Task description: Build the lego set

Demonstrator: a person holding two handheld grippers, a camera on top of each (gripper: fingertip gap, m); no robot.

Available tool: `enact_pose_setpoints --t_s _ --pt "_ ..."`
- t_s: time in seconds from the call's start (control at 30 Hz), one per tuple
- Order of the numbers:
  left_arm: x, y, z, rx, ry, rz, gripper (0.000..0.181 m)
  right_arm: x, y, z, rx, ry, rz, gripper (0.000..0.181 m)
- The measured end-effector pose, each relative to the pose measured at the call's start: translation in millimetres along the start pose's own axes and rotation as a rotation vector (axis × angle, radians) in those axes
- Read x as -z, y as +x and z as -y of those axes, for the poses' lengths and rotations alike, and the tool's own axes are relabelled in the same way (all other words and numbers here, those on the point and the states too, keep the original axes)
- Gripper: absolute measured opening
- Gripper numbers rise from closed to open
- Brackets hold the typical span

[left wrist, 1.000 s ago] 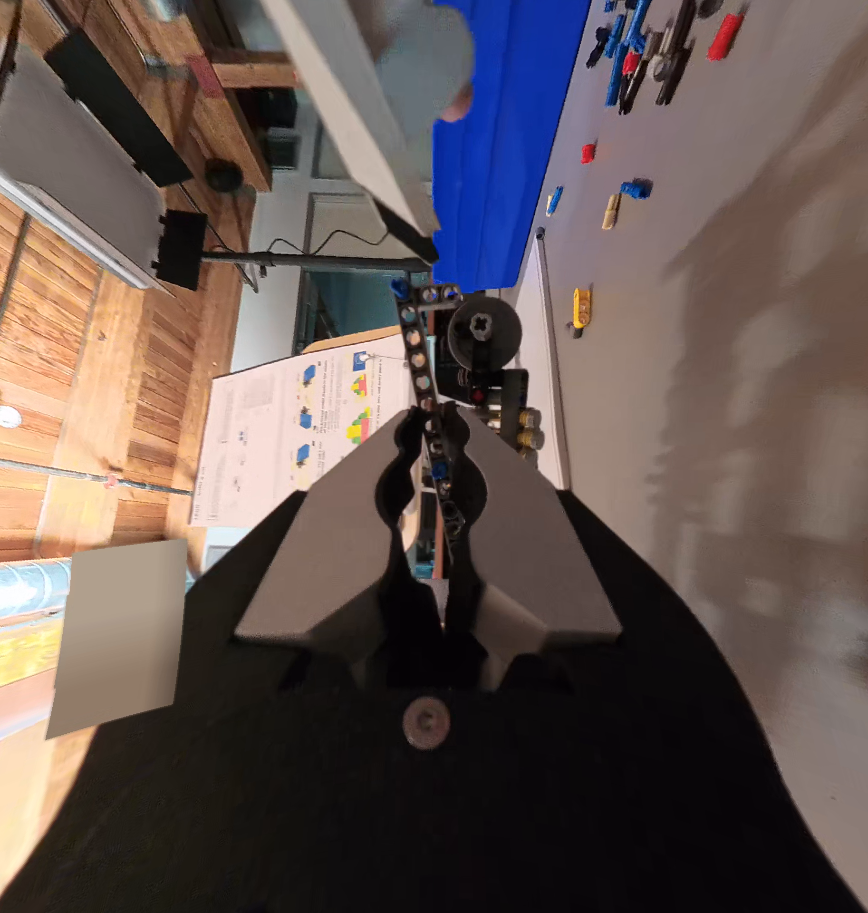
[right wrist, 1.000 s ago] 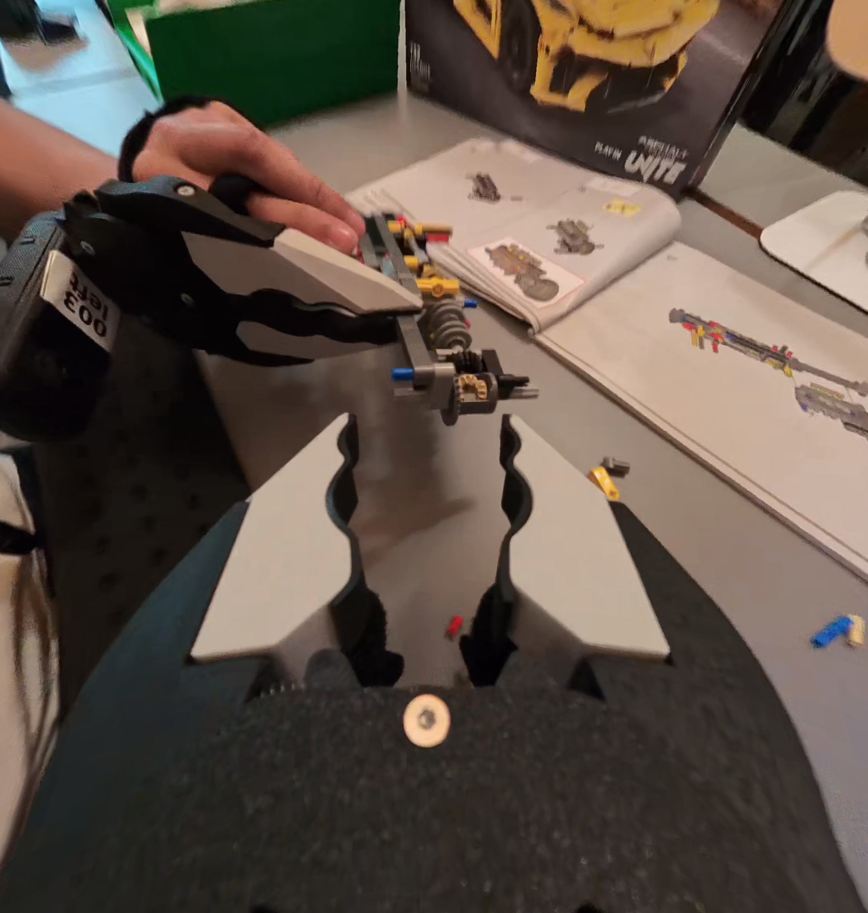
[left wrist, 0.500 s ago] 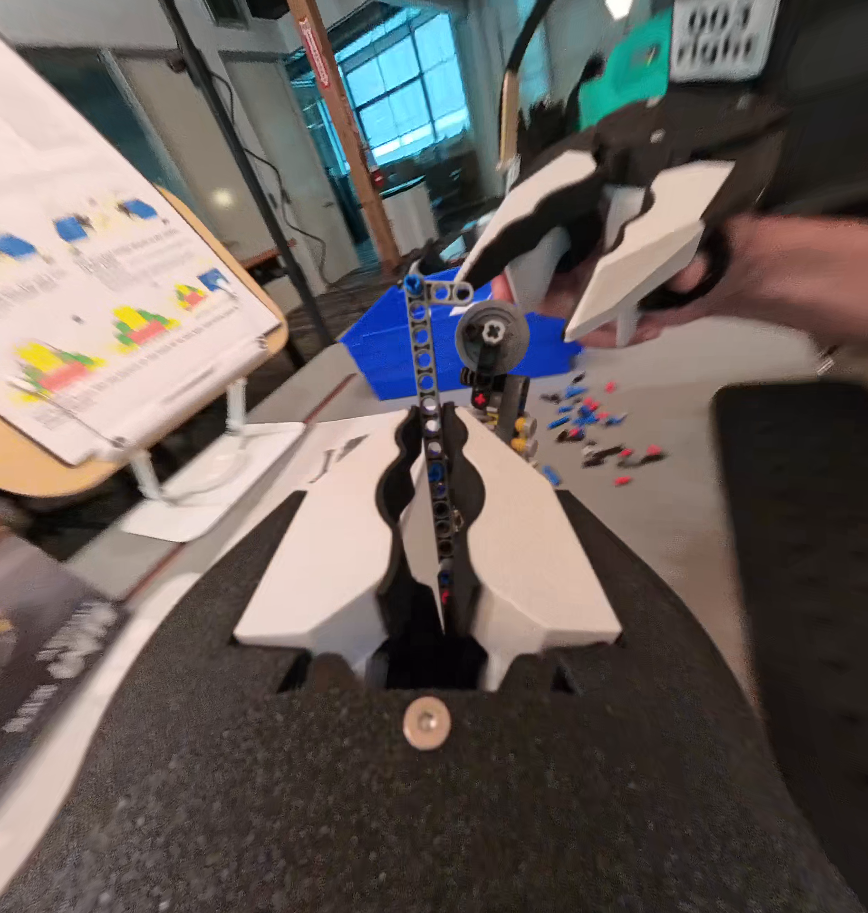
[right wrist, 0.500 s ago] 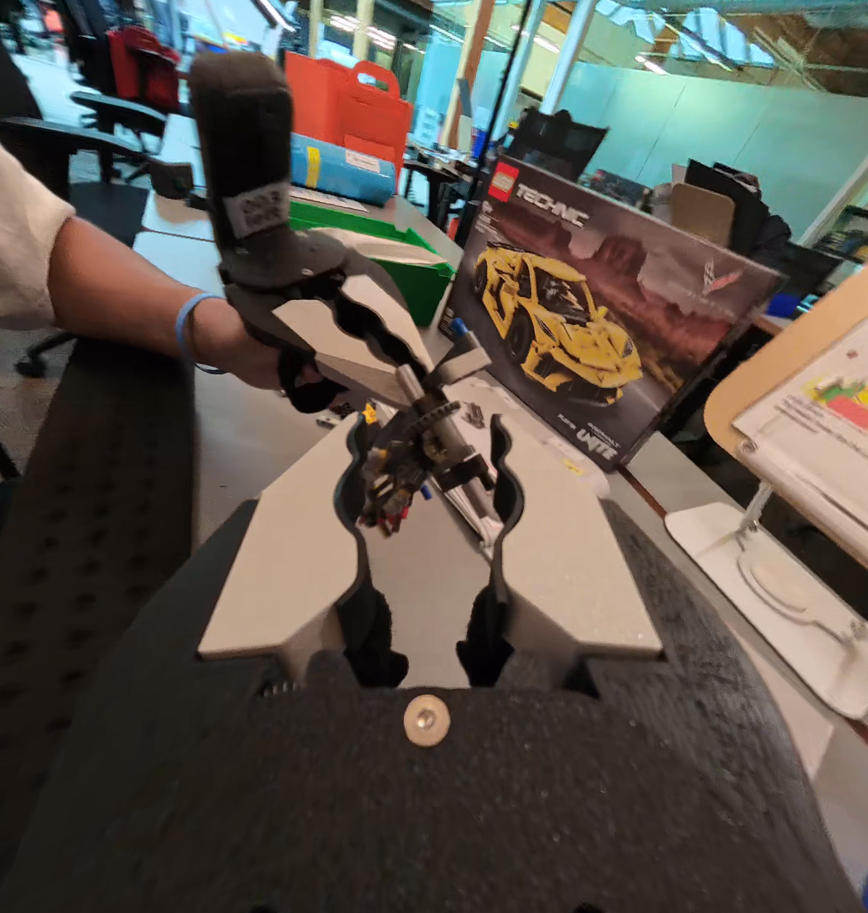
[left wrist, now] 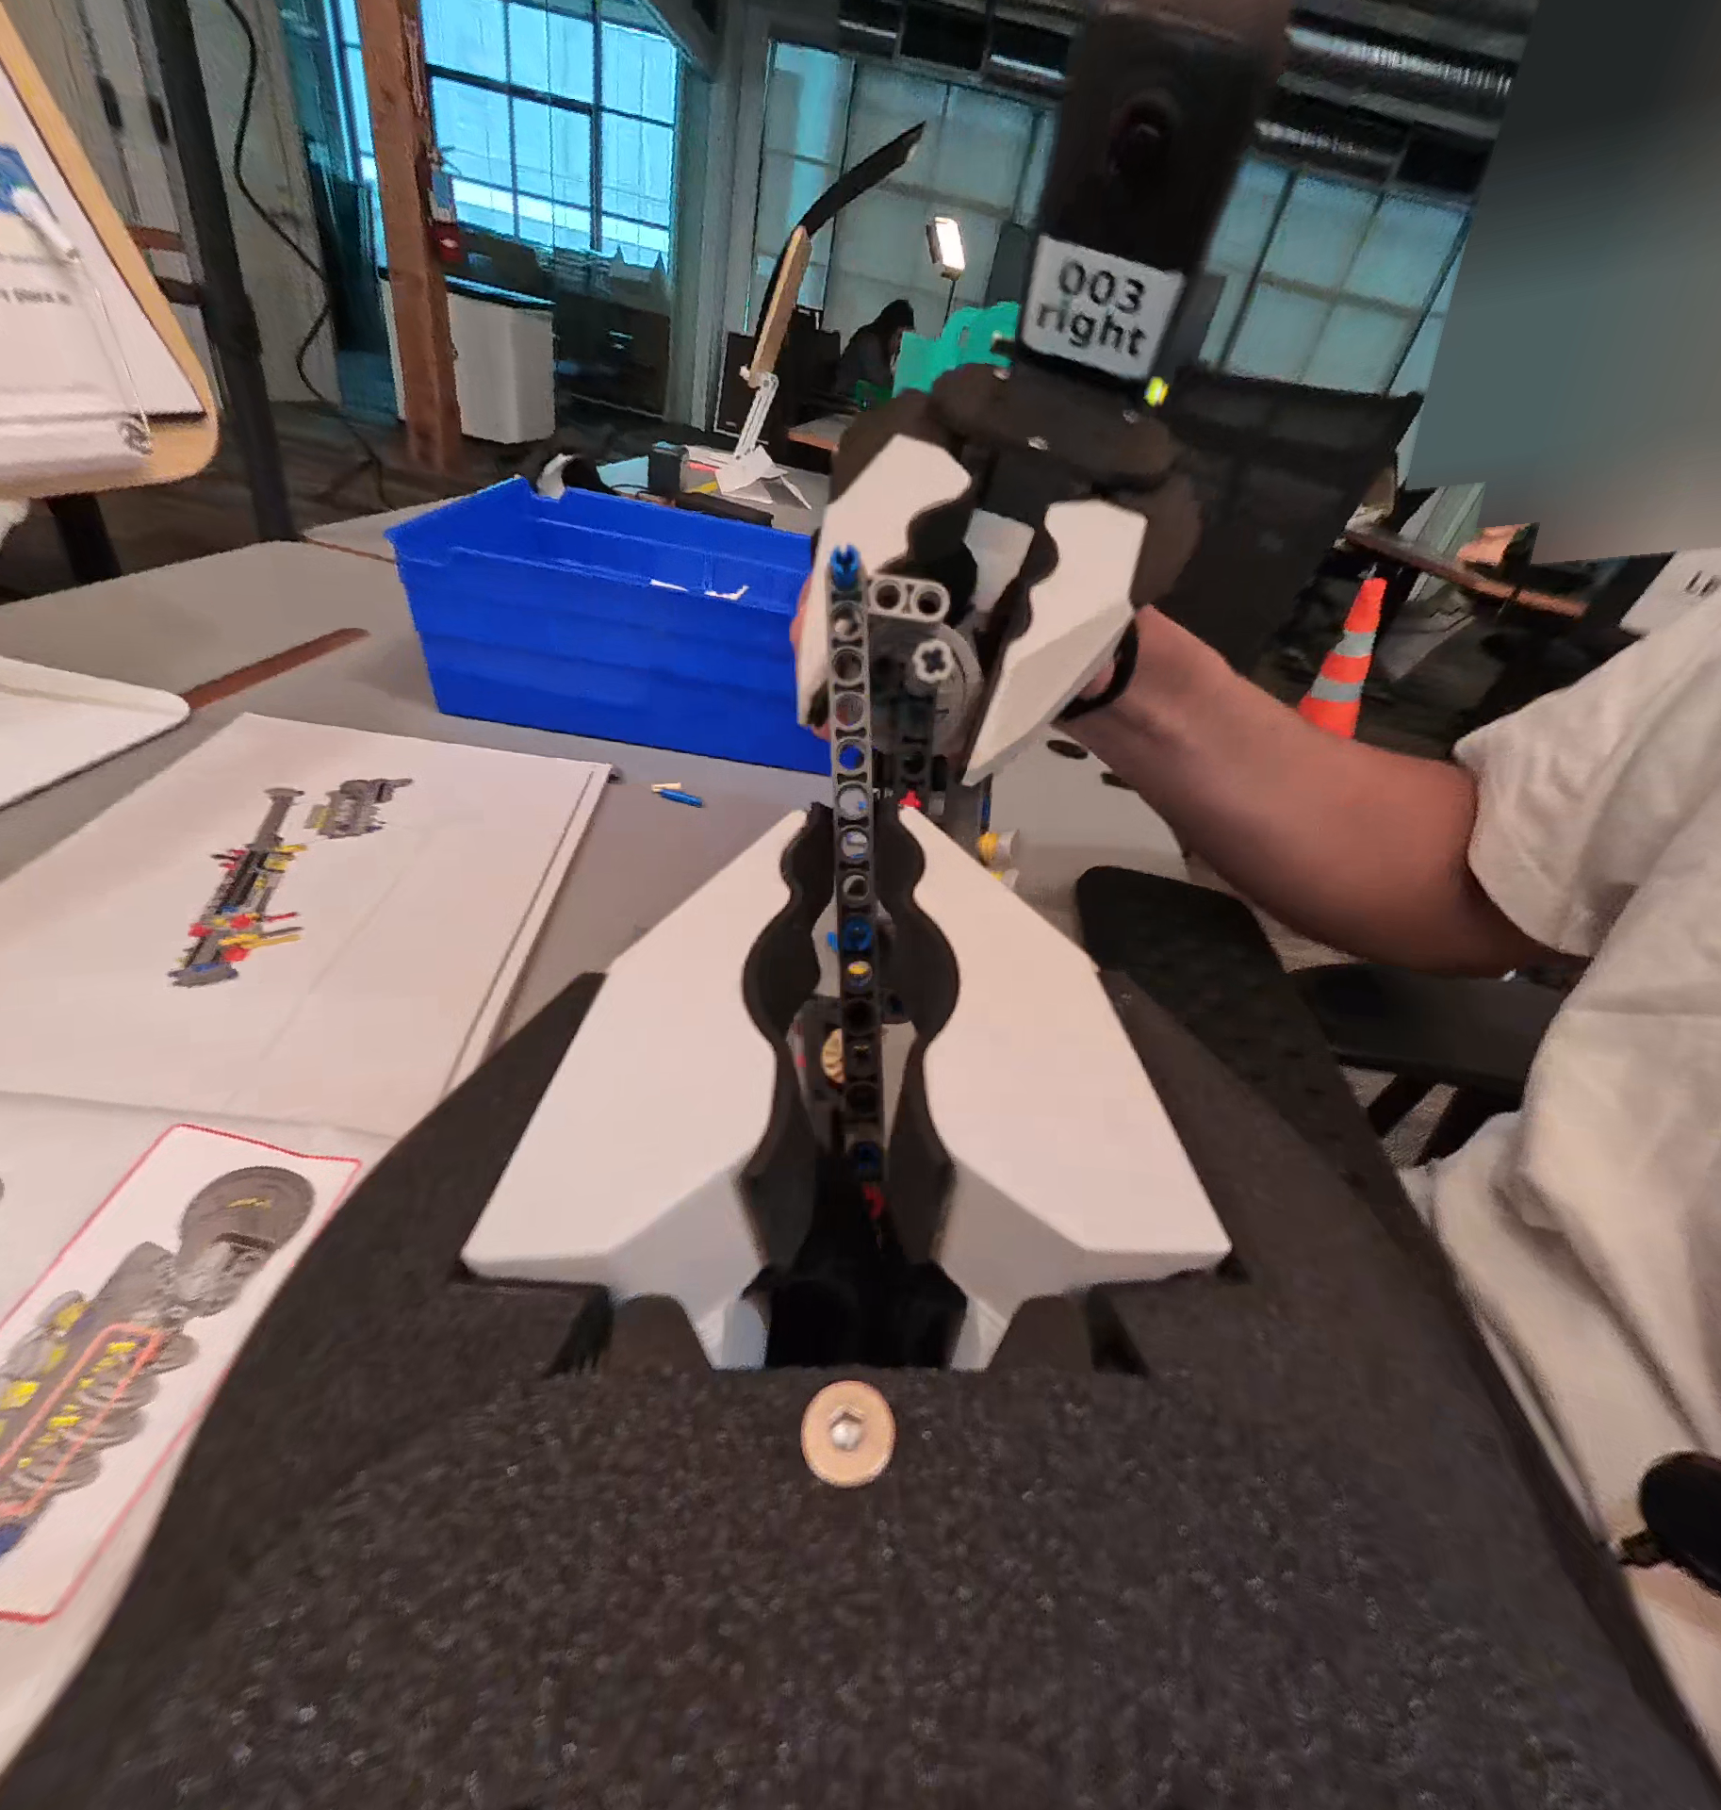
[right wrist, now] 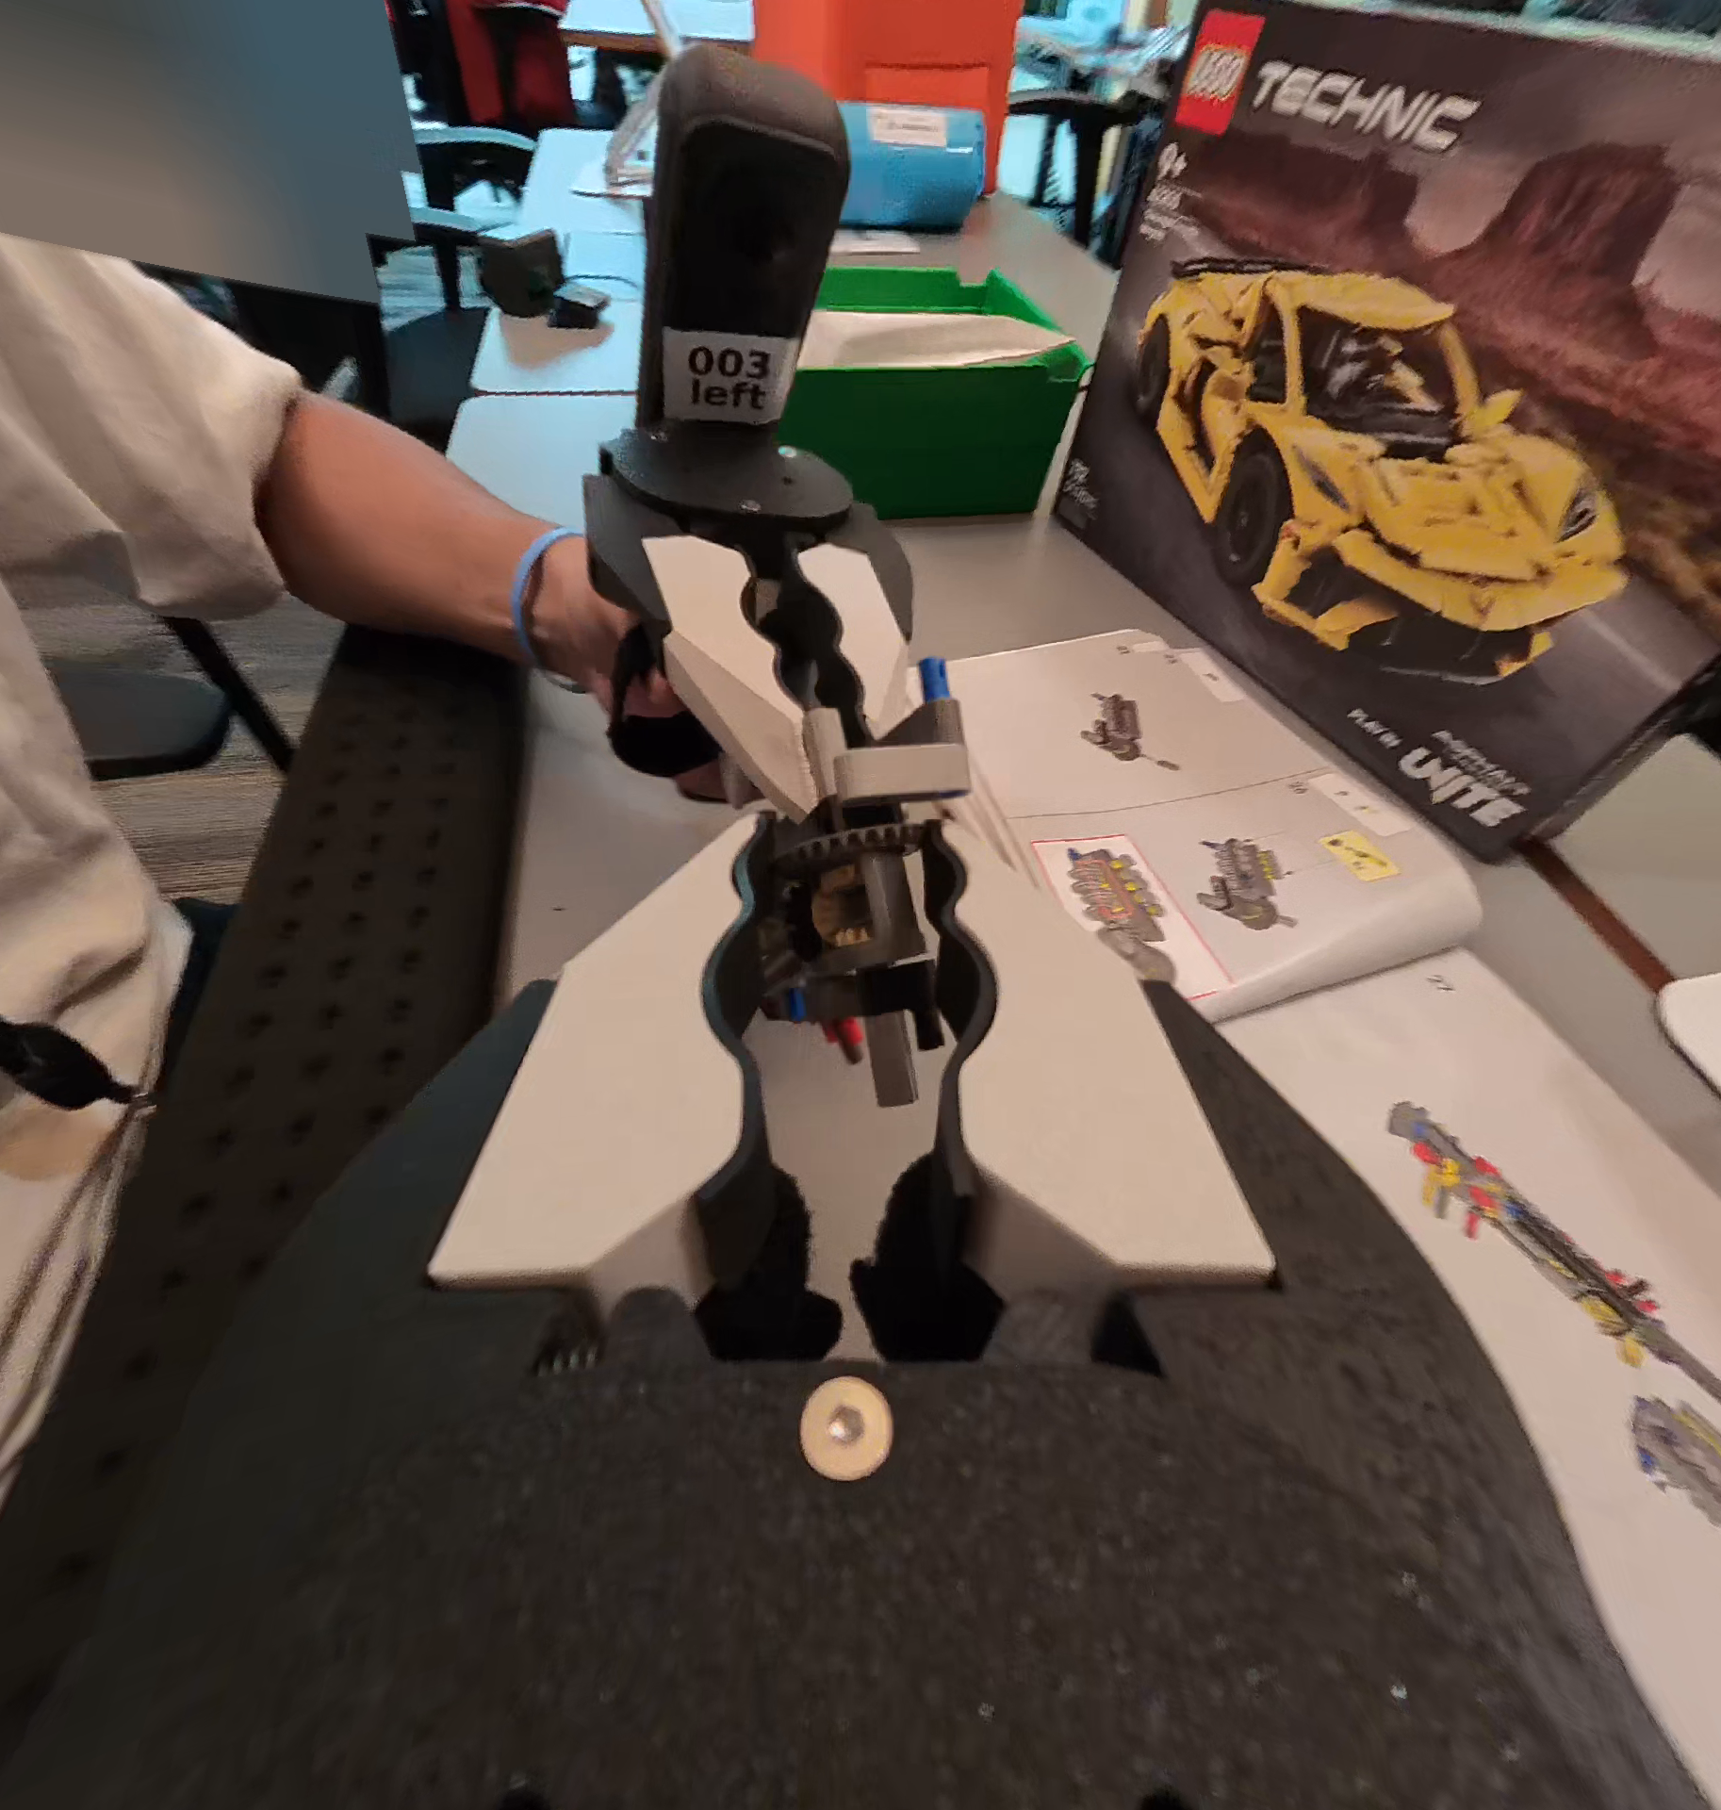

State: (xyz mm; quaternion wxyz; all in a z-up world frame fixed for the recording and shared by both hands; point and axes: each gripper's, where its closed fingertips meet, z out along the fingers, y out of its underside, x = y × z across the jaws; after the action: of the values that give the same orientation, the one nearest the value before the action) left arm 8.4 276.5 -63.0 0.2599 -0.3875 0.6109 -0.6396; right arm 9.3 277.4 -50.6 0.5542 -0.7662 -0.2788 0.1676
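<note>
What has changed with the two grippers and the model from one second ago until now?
The left gripper turned the lego assembly from lying sideways over the table to standing upright. The right gripper rose from the table and brought its open jaws around the gear end, not yet closed. Unchanged: the left jaws stay clamped on the beam, and the booklet and box are where they were.

Lego assembly [right wrist: 852, 921] between parted jaws (gear visible) —
</note>
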Motion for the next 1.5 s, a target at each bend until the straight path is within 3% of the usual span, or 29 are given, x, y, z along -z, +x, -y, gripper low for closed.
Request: enact_pose_setpoints --t_s 0.3,0.6,0.9,1.5 --pt "7.4 -8.1 7.8 -0.135 -0.003 0.058 0.007 -7.1 5.2 5.9 -0.01 -0.103 0.049 0.029" --pt "16.1 -13.2 21.5 -0.086 0.072 0.063 0.006 -14.3 8.3 9.6 0.001 -0.144 0.052 0.029" --pt "16.5 -12.9 19.9 -0.115 0.043 0.061 0.006 -17.7 13.1 10.8 0.037 -0.167 0.018 0.029" --pt "16.4 -11.8 22.3 -0.08 0.033 0.059 0.006 -19.8 8.1 19.6 -0.048 -0.076 0.128 0.028"
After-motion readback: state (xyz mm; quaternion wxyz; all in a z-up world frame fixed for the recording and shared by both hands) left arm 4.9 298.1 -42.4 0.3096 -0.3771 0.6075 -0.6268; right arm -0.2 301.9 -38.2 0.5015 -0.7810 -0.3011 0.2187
